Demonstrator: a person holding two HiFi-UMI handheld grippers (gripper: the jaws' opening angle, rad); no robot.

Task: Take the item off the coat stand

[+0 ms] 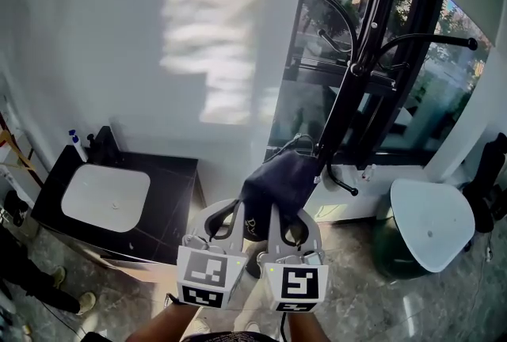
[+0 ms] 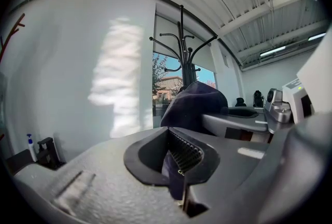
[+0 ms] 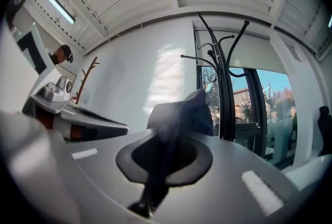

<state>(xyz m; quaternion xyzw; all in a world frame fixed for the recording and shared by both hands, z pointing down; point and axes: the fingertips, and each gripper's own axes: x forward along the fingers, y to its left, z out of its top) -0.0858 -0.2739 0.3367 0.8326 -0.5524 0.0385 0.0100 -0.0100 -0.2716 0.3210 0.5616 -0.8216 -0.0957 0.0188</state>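
Closest to me, the left gripper and the right gripper sit side by side, each with its jaws pinched onto the dark blue cloth item. The item hangs low against the pole of the black coat stand, with the window behind it.

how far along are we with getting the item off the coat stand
Done: both grips are made. The left gripper and right gripper each have jaws shut on the dark cap. In hand: the cap is held low beside the coat stand, close against its pole. Left: pulling it clear; whether it is already free of the hook cannot be told here.
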